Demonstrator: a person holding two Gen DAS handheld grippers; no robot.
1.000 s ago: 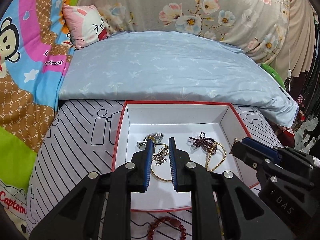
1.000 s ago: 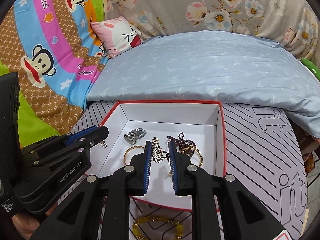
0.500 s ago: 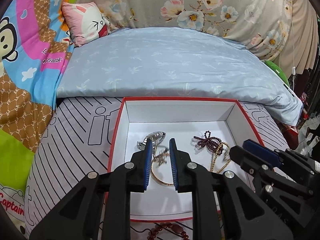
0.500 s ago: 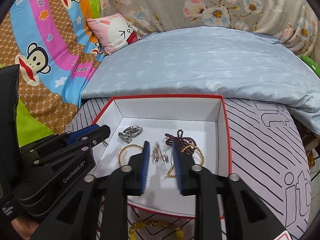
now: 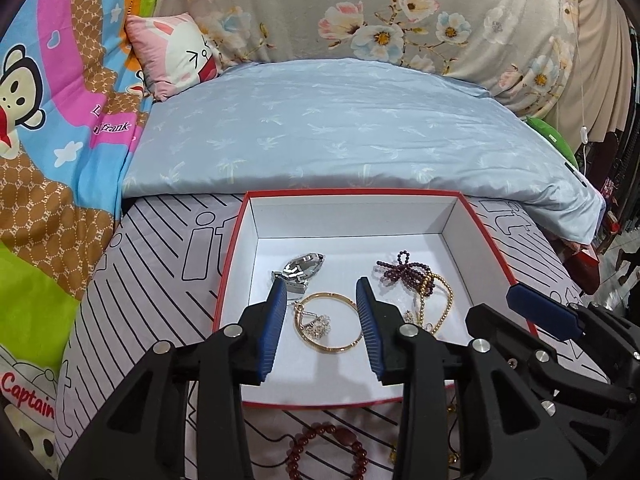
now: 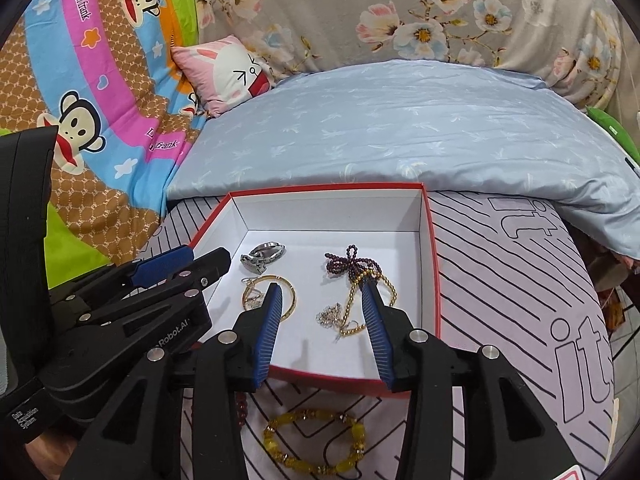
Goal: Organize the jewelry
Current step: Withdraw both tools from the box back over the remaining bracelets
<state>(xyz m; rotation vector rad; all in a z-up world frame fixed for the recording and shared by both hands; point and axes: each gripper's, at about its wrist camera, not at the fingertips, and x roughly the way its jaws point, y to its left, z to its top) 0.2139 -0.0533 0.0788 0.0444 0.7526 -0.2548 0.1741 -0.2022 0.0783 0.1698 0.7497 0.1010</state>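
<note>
A red-rimmed white box (image 5: pixel 486 236) (image 6: pixel 434 264) sits on the striped bedspread. Inside lie a silver clip (image 5: pixel 300 270) (image 6: pixel 264 257), a gold bangle with a charm chain (image 5: pixel 326 322) (image 6: pixel 286 282), a dark purple bead string (image 5: pixel 404 270) (image 6: pixel 348 266), a gold bead chain (image 5: pixel 446 300) (image 6: pixel 352 304) and a small silver chain (image 6: pixel 330 316). My left gripper (image 5: pixel 322 292) is open and empty above the bangle. My right gripper (image 6: pixel 318 290) is open and empty above the silver chain. A dark red bead bracelet (image 5: pixel 332 450) and a yellow bead bracelet (image 6: pixel 316 440) lie in front of the box.
A light blue pillow (image 5: pixel 352 128) lies behind the box. A pink rabbit cushion (image 5: pixel 172 54) and a cartoon monkey blanket (image 5: pixel 48 120) are at the left. A floral cover (image 5: pixel 400 12) backs the bed. The bed edge drops off at the right.
Both grippers opened from shut. The left let its chain drop onto the bangle; the right let the silver chain drop beside the gold bead chain. Both pulled back slightly.
</note>
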